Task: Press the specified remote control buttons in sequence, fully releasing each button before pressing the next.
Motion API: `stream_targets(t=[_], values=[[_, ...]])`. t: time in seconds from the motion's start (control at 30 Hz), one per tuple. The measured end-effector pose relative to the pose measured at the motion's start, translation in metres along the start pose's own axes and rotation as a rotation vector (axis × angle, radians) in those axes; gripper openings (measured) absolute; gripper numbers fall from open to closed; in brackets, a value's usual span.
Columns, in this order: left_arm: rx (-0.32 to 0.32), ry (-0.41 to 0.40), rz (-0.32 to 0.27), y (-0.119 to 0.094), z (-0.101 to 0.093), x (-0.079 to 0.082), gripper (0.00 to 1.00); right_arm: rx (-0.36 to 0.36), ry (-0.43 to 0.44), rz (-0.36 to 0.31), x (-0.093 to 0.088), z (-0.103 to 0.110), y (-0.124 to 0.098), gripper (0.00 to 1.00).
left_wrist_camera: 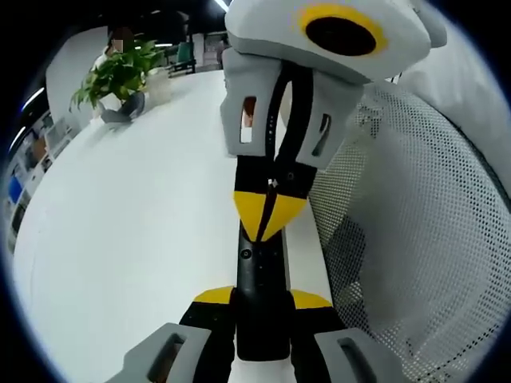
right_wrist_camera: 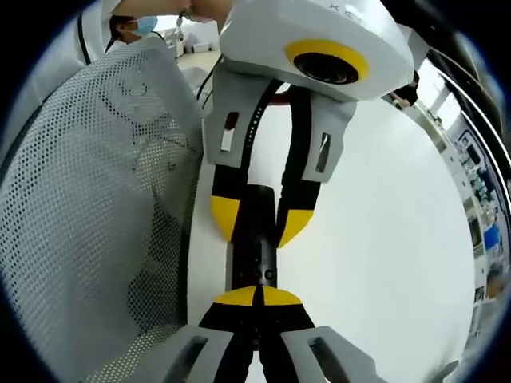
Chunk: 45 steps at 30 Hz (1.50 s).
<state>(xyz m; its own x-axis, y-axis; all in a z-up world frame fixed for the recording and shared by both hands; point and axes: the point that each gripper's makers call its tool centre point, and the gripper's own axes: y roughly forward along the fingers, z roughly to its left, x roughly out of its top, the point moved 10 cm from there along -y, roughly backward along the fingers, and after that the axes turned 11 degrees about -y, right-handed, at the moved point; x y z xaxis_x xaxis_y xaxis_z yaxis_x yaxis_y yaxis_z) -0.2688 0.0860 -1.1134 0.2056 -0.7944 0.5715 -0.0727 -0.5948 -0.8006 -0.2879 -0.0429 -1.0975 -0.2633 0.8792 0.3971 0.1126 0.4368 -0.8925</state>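
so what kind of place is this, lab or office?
Looks like an open-plan office, though a lab corner is possible: a long white table, a potted plant at its far end, a mesh chair back beside it, and ceiling strip lights.

Right claw [right_wrist_camera: 257, 297] tips closed together, pressing down on the black remote [right_wrist_camera: 254, 239]. Left claw [right_wrist_camera: 259, 219] opposite clamps the remote's far end. White counter [right_wrist_camera: 383, 239]; mesh chair back [right_wrist_camera: 88, 199] alongside.
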Motion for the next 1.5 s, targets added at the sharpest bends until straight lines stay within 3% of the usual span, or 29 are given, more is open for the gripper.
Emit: stream_targets(t=[0.17,0.3,0.4,0.47,0.63,0.87,1.0,1.17,1.5], values=[[0.015,0.012,0.03,0.001,-0.002,0.004,0.24,0.043,0.207,-0.092,-0.009,-0.006,-0.001,0.0],[0.024,0.008,0.052,0.002,-0.003,0.006,0.24,0.1,0.173,-0.082,-0.01,-0.011,-0.002,0.0],[0.032,0.007,0.057,0.001,-0.003,0.006,0.24,0.142,0.078,-0.057,-0.009,-0.013,-0.003,0.0],[0.035,-0.003,0.053,0.001,-0.003,0.006,0.24,0.178,0.058,-0.014,-0.01,-0.011,-0.005,0.0],[0.034,-0.009,0.04,0.001,-0.003,0.005,0.24,0.152,0.044,-0.016,-0.01,-0.006,-0.006,0.0],[0.027,0.004,0.067,0.001,-0.004,0.008,0.24,0.127,0.019,0.073,0.001,-0.004,-0.002,0.0],[0.014,-0.007,0.072,0.0,-0.001,0.007,0.24,0.109,0.106,0.037,-0.004,-0.004,-0.004,0.0],[0.022,0.0,0.074,0.001,-0.004,0.007,0.24,0.073,0.116,-0.007,-0.009,0.001,-0.007,0.0],[0.018,-0.005,0.058,0.001,-0.002,0.007,0.24,0.09,0.112,0.011,-0.02,0.004,-0.014,0.0]])
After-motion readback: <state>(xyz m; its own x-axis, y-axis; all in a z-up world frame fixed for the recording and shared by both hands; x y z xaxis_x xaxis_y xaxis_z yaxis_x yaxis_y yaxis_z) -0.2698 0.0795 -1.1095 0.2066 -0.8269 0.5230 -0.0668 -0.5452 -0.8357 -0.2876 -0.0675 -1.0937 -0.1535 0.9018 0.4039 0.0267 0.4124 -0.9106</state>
